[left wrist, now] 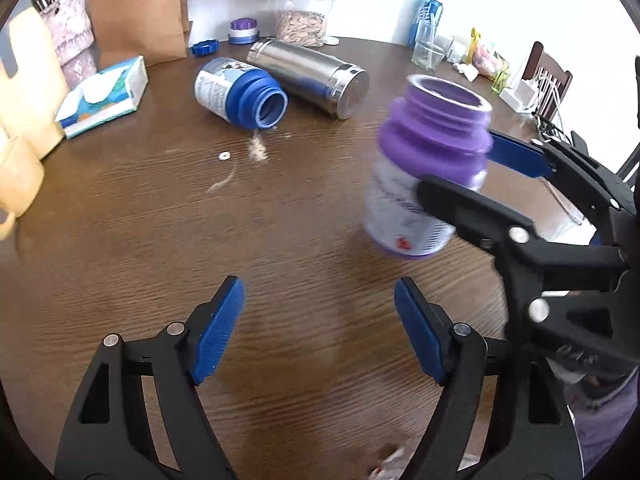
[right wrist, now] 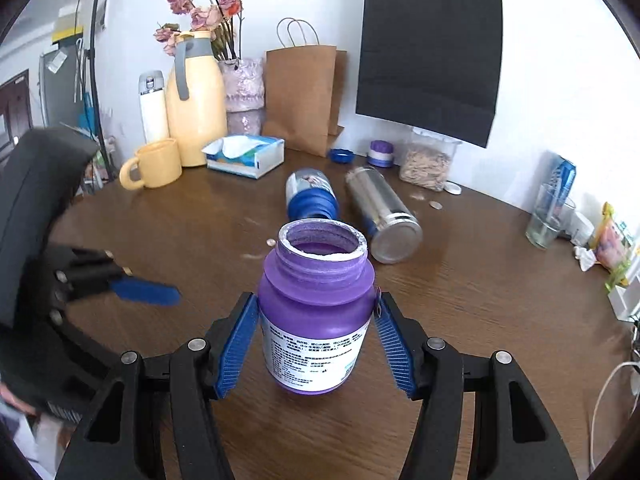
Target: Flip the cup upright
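The brown surface fills the frame. At lower centre the right tool clamps the purple bottle, mouth up, seemingly just touching down. It looks light, rigid and smooth; the labelled waist grips best. The left tool gapes wide, holding nothing.

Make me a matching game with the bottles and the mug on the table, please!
Things:
1. purple bottle
2. blue bottle
3. steel flask
4. yellow mug

States:
A. on its side, crumbs spilled at its mouth
B. standing by the yellow jug
C. between the right tongs, mouth up
D. on its side, shiny flat end toward the camera

Pairs: 1-C, 2-A, 3-D, 4-B
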A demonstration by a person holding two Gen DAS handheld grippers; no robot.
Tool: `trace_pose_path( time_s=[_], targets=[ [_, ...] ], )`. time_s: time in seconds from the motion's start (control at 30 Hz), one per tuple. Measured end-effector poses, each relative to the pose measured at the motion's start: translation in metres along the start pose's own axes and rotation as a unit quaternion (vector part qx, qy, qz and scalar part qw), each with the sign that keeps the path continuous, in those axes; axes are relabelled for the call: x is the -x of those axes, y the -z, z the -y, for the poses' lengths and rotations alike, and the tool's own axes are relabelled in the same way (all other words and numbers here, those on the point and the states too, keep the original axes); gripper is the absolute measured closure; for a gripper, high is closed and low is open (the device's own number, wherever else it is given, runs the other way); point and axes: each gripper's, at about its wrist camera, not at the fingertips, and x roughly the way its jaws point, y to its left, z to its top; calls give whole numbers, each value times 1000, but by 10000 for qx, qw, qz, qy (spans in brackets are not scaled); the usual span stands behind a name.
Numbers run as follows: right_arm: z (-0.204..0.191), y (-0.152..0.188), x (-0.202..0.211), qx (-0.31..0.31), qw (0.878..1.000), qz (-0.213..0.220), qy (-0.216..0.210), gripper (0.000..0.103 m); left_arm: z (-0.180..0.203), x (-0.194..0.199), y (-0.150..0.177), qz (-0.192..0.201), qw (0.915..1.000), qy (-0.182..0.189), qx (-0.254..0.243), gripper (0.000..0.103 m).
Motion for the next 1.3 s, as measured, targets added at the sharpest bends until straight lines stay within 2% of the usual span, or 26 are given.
trace_pose_path(
  time_s=[0.07,0.33,0.53,0.63,0.77,0.87,0.9,0.97,1.0,1.2,1.3],
  targets=[
    [4,9,9,-71,10000,36,-56,38,-1,4,5,3,10000,-87,-14,22],
    [-8,39,18,42,9999,-148,-60,38,-10,29,8,325,9977,-386,463,22],
    [-11,46,32,-61,9997,-165,-172,36,-10,51,18,683,9925,-684,755,20],
    [-8,44,47,-195,9994,-164,-214,23,-6,64,24,827,9906,-792,743,11],
    [1,41,74,-514,9981,-137,-301,22,9,89,31,1046,9864,-1151,524,11],
    [6,40,105,-722,9970,-175,-239,22,20,114,41,1198,9819,-1364,548,11],
    [5,41,113,-725,9970,-169,-210,22,25,123,46,1266,9798,-1439,574,10],
    [2,44,135,-696,9974,-163,-109,22,35,146,61,1457,9766,-1468,587,1],
    [0,47,151,-714,9973,-155,-51,21,38,154,67,1525,9761,-1439,575,0],
    [-20,71,222,-829,9963,5,-207,20,66,202,118,1675,9736,-1478,473,0],
    [-38,93,255,-772,9967,250,-39,20,74,224,158,1840,9710,-1396,612,0]
  ],
)
